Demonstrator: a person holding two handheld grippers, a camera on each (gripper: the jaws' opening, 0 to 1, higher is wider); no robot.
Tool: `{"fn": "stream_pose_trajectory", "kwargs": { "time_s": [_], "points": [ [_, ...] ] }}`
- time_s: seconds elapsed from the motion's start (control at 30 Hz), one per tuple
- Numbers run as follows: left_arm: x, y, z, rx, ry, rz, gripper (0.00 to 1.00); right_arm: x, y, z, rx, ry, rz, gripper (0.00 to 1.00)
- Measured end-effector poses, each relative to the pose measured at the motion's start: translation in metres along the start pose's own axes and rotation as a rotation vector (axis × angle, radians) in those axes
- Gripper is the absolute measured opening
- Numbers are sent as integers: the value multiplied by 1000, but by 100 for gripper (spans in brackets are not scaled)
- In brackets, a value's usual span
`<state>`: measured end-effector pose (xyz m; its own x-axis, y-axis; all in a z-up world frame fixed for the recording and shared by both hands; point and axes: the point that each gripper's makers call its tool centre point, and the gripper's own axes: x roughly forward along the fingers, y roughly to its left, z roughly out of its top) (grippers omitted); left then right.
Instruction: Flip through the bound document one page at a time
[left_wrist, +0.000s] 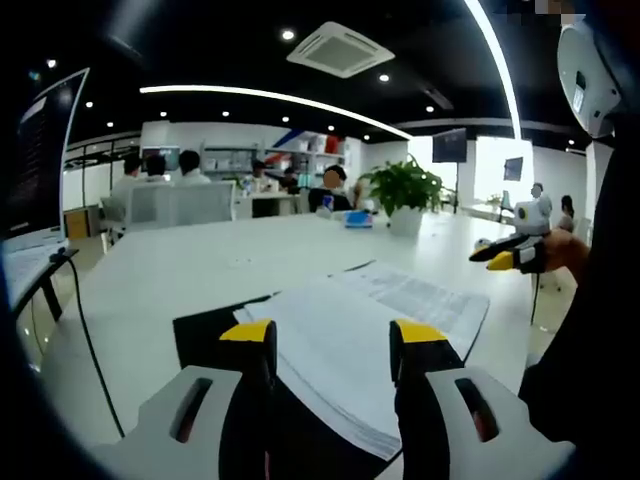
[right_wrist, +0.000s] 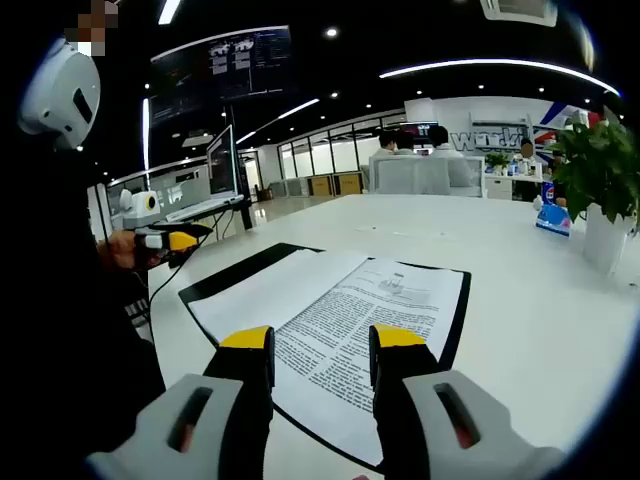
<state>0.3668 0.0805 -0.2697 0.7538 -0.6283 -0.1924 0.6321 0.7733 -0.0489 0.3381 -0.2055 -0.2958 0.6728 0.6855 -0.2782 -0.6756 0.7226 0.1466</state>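
Lying open on one white table, one bound document, two claws apart-jawed

We see the bound document lying open on the white table, our right gripper parted above it, apparently not touching the page.

White table, open document, plant

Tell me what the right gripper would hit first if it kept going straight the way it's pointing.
Most likely the open bound document: the right gripper has its jaws apart, aimed at the printed right-hand page lying flat on the white table. How far above the page it is isn't clear.
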Motion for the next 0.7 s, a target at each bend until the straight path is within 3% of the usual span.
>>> {"fn": "stream_pose_trajectory", "kwargs": {
  "time_s": [0.13, 0.3, 0.47, 0.7],
  "points": [
    [2, 0, 6, 8, -12, -9, 44, 2, -4, -5, 8, 20, -8, 38],
    [6, -3, 5, 29, -1, -20, 49, 4, -2, -6, -4, 31, 3, 38],
    [10, -11, -5, 35, 57, -42, 52, 4, -4, -8, -1, 36, 1, 38],
    [12, -22, -3, 21, 46, -76, 46, 3, -11, -12, 19, 35, -19, 38]
  ]
}}
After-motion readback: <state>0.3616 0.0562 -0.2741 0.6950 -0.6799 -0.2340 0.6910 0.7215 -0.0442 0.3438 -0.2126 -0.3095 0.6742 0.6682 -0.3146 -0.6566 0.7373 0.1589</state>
